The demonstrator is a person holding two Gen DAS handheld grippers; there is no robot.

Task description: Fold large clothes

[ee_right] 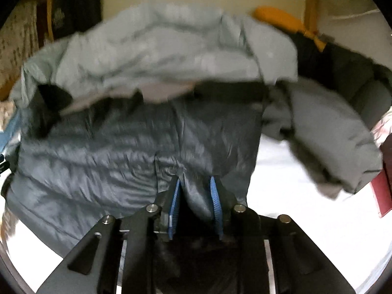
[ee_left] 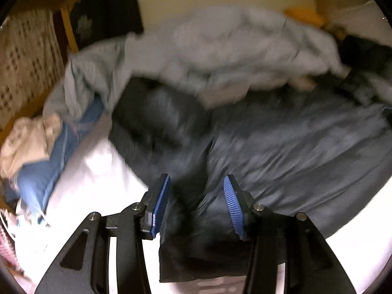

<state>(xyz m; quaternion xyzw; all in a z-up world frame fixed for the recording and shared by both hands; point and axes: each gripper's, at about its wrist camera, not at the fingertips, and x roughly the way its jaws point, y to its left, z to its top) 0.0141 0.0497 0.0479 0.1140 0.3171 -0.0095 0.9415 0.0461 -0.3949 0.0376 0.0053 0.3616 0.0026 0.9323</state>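
A dark grey puffer jacket (ee_left: 281, 147) lies spread on a white bed sheet (ee_left: 98, 176); it also shows in the right wrist view (ee_right: 110, 152). My left gripper (ee_left: 197, 181) has its blue pads (ee_left: 161, 203) apart with a bunched fold of the jacket's hem between them. My right gripper (ee_right: 194, 183) has its pads (ee_right: 215, 203) closed on a fold of the jacket's bottom edge. A pale grey-green jacket (ee_right: 159, 54) lies heaped across the far side of the dark one. Both views are blurred by motion.
A blue garment (ee_left: 61, 152) and a beige cloth (ee_left: 27, 142) lie at the left of the bed. A black item (ee_left: 107, 12) and a yellow wooden frame (ee_left: 68, 29) stand at the back. A dark red object (ee_right: 382, 196) is at the right edge.
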